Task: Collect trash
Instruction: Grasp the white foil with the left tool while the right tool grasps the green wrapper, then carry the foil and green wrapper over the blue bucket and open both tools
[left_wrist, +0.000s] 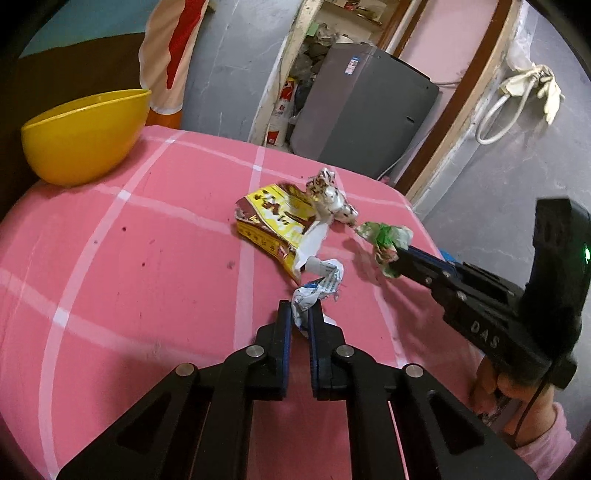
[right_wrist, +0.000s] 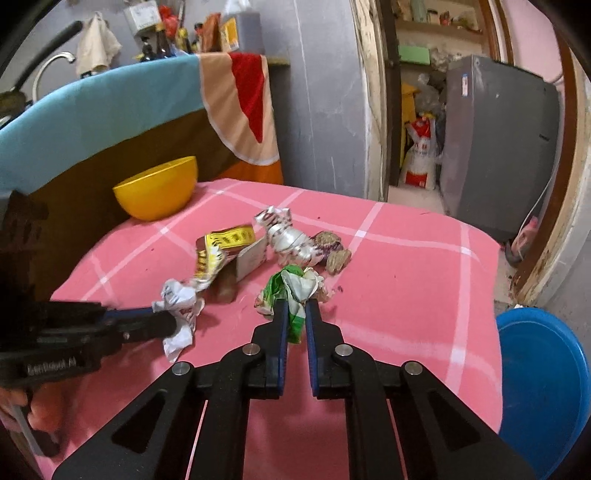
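Left tool clenched on crumpled white paper scrap, near centre of pink checked worktop. Right tool clenched on crumpled green-white wrapper, just right of paper scrap. Beyond both: torn yellow-brown carton lying flat, touching silver foil wrapper at its far right. Brown scraps beside foil. Yellow bowl far left, upright. Blue basin right of worktop, lower.
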